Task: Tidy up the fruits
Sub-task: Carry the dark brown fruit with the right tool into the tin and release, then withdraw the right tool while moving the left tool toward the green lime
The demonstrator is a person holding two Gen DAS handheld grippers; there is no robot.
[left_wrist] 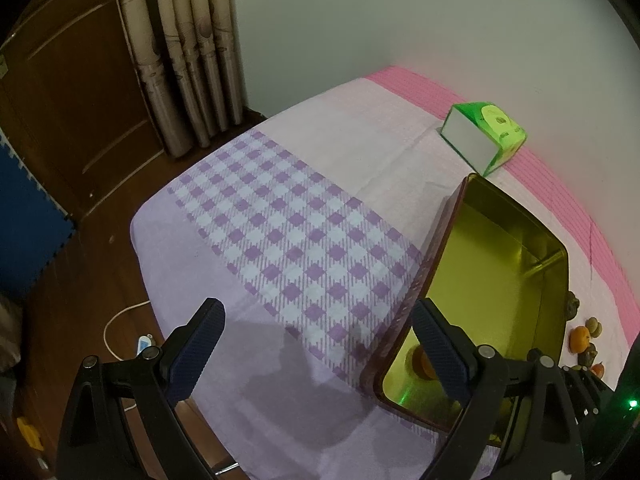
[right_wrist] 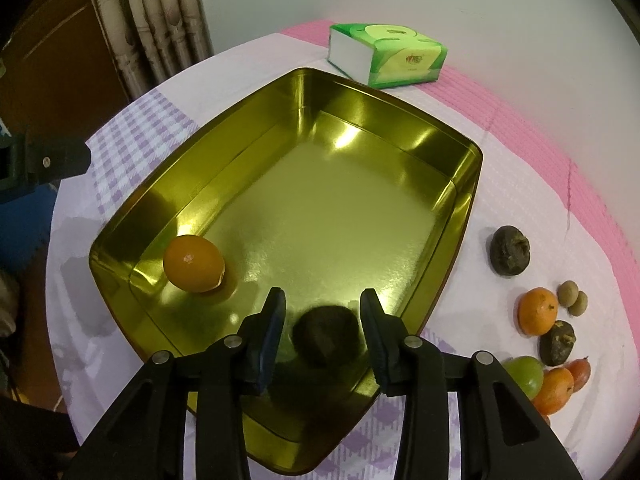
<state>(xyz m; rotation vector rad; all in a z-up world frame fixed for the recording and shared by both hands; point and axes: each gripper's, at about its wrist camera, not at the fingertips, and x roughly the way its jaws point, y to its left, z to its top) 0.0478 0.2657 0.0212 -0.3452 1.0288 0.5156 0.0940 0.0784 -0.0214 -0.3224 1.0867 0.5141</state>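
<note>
Right gripper [right_wrist: 323,330] jaws apart around dark fruit [right_wrist: 326,336] in tin [right_wrist: 466,184] — may roll. Left gripper [left_wrist: 316,350] jaws apart, idle.

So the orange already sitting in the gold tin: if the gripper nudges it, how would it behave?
The orange looks round and smooth-skinned, so it would probably roll. The gold tin has a flat, glossy floor, so there is likely little to slow it before a wall. Its skin looks firm, so it is probably not fragile.
</note>
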